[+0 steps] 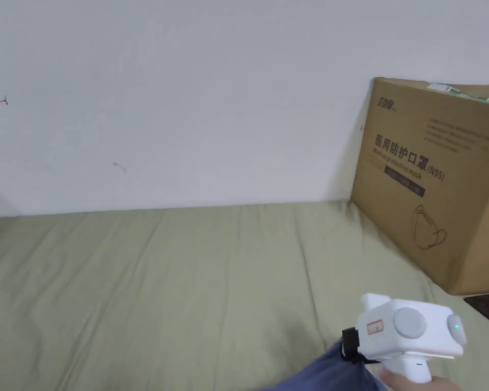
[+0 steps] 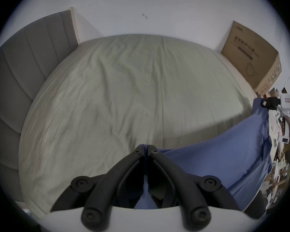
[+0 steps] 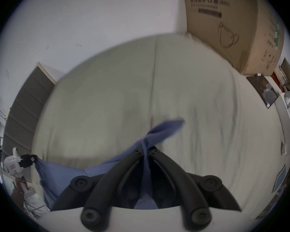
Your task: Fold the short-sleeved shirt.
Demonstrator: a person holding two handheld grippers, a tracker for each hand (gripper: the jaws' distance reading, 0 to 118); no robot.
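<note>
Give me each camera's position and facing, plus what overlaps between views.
Head view: on the head, facing the wall over the bed; right claw and a hand show.
Left gripper view: on the left claw, facing across the bed; claw shut on the blue shirt.
Right gripper view: on the right claw, facing the same way; also shut on the shirt.
Shared: the cardboard box shows in all three.

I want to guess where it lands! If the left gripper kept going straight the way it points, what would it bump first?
Probably the green bedsheet. The left gripper, shut on the blue shirt, points across the bed toward the wall. Nothing else lies in that line, though depth is hard to judge.
</note>
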